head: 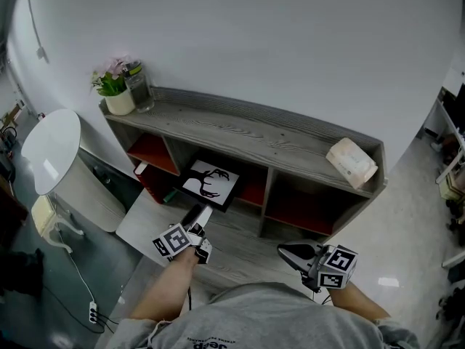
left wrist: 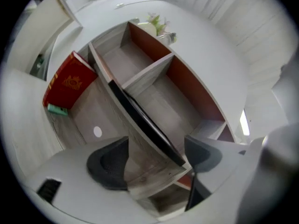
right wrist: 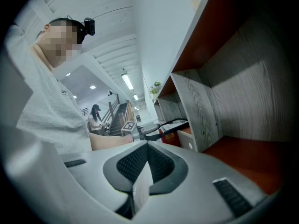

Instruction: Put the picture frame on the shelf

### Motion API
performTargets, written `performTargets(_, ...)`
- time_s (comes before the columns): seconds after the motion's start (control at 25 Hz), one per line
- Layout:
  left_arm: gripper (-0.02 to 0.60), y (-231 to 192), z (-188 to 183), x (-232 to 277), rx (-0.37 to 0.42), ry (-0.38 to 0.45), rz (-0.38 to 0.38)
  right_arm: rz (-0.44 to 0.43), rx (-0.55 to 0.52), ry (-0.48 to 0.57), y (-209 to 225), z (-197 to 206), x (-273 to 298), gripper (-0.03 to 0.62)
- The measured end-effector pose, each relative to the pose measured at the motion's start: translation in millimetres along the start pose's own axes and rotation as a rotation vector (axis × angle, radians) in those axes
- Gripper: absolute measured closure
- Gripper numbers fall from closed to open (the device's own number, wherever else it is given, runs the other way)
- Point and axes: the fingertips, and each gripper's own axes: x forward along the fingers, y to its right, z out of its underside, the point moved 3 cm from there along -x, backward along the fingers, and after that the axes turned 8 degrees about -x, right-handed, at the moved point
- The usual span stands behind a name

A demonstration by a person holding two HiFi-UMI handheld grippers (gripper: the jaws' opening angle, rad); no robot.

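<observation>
The picture frame (head: pixel 210 182), black-edged with a black antler print on white, leans tilted in the lower middle compartment of the grey wooden shelf (head: pixel 240 131). My left gripper (head: pixel 200 215) is just in front of the frame's lower edge. In the left gripper view the frame (left wrist: pixel 140 119) shows edge-on, its near corner between the open jaws of the left gripper (left wrist: pixel 156 155). Neither of the dark pads (left wrist: pixel 110 164) touches it. My right gripper (head: pixel 285 251) hangs low in front of the right compartment, shut with nothing held, and is seen from close up in its own view (right wrist: pixel 147 164).
On the shelf top stand a flower pot (head: pixel 119 93) and a glass jar (head: pixel 139 91) at the left, and a white wrapped pack (head: pixel 352 162) at the right. A red book (left wrist: pixel 68 85) lies in the lower left compartment. A white round table (head: pixel 51 151) stands left of the shelf.
</observation>
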Motion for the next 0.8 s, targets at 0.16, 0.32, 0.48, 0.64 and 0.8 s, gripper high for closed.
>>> performTargets(0.16, 0.201, -6, -3, -25, 0.399, 0.051, -0.08, 0.001, -0.001, 0.001, -2, 0, -1, 0.576)
performTargets(0.32, 0.309, -5, -3, -28, 0.674, 0.006, -0.153, -0.005, 0.0, -0.002, -3, 1, 1, 0.576)
performTargets(0.48, 0.366, 8, -2, -18, 0.8, -0.037, -0.154, -0.007, 0.002, -0.007, -4, 2, 3, 0.576)
performTargets(0.64, 0.402, 7, -3, -10, 0.79, -0.056, -0.167, -0.008, 0.001, -0.011, -4, 4, 4, 0.576)
performTargets(0.8, 0.402, 5, -7, -3, 0.766, -0.062, -0.168, -0.003, 0.005, -0.013, -3, 3, 3, 0.576)
